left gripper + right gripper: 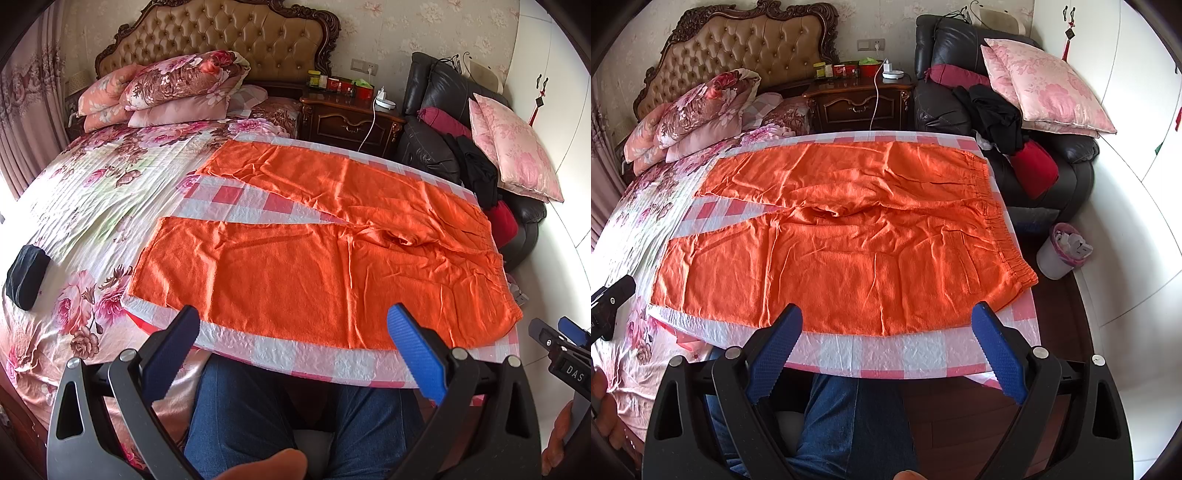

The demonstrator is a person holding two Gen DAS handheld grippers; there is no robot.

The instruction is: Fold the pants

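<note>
Orange pants (325,236) (849,236) lie flat on a pink-and-white checked cloth (295,356) (879,354) laid on the bed. The two legs spread toward the left and the elastic waistband (1001,221) is at the right. My left gripper (295,328) hangs open over the near edge of the cloth, just short of the near leg, nothing between its blue fingers. My right gripper (886,328) is open too, above the near hem close to the waistband end. The right gripper's tip also shows at the right edge of the left wrist view (554,339).
A floral bed (74,206) with stacked pillows (173,88) and a tufted headboard (229,40). A nightstand (860,96), a black leather armchair (1067,155) with cushions and dark clothes, and a white bin (1060,251) stand at the right. A person's jeans-clad legs (258,417) are below the bed edge. A black object (26,277) lies left.
</note>
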